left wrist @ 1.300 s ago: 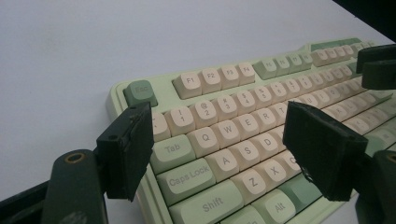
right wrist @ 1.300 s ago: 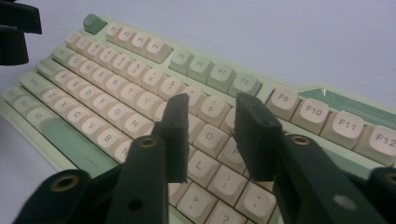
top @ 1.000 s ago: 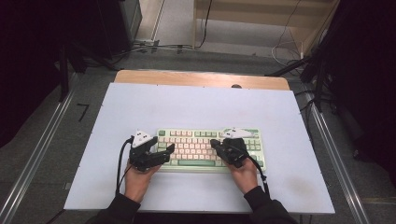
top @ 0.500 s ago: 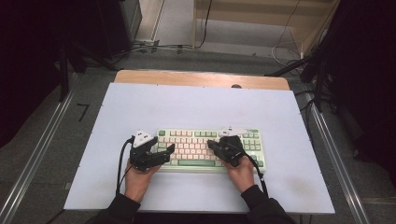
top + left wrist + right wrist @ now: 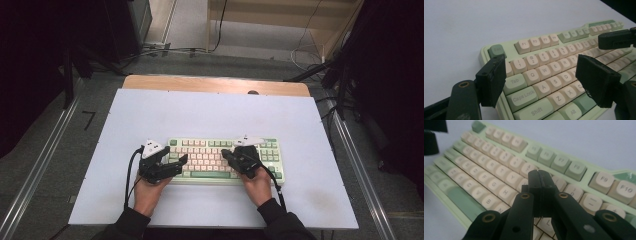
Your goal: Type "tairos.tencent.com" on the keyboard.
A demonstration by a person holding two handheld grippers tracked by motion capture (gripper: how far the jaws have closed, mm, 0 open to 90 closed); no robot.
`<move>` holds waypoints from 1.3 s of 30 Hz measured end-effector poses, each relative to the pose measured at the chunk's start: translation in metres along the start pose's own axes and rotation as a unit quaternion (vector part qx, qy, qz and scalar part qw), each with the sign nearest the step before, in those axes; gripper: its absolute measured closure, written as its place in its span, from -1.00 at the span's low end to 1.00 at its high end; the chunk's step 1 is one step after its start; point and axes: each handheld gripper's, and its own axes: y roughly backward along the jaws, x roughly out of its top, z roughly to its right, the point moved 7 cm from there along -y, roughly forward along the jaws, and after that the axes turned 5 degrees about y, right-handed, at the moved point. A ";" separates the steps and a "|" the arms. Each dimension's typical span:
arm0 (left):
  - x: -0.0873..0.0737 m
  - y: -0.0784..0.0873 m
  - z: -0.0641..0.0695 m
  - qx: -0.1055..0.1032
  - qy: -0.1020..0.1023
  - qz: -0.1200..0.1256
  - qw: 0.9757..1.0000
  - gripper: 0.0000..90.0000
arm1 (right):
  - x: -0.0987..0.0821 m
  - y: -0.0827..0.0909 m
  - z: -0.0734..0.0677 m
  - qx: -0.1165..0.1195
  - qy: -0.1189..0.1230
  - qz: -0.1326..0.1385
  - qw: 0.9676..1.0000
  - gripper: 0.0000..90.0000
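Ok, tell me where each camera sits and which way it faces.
High view: above the person's side, looking forward and down on the white table; forearms, hands and both grippers come in from below.
Left gripper view: rides the left gripper, open fingers over the keyboard's left end.
Right gripper view: rides the right gripper, fingers shut above the keys.
All three share the green keyboard.

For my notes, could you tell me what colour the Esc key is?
Dark green; the Esc key shows best in the left gripper view.

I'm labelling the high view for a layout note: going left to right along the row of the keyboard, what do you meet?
Left gripper with jaws open → green and cream keyboard → right gripper with jaws shut, over the keys.
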 end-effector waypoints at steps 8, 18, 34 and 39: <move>0.001 -0.004 0.004 -0.008 0.000 -0.008 1.000 -0.52 | 0.003 0.016 0.005 0.017 -0.008 0.014 1.000 -0.05; 0.007 -0.011 0.011 -0.008 -0.017 0.000 1.000 -0.56 | 0.005 0.035 0.019 0.015 -0.042 0.035 0.998 -0.47; 0.009 -0.020 0.012 -0.018 -0.013 0.000 1.000 -0.03 | 0.002 0.037 0.024 0.003 -0.037 0.034 0.999 -0.53; 0.008 -0.027 0.020 -0.048 -0.020 -0.013 0.999 0.51 | 0.002 0.035 0.027 -0.002 -0.039 0.032 0.999 -0.54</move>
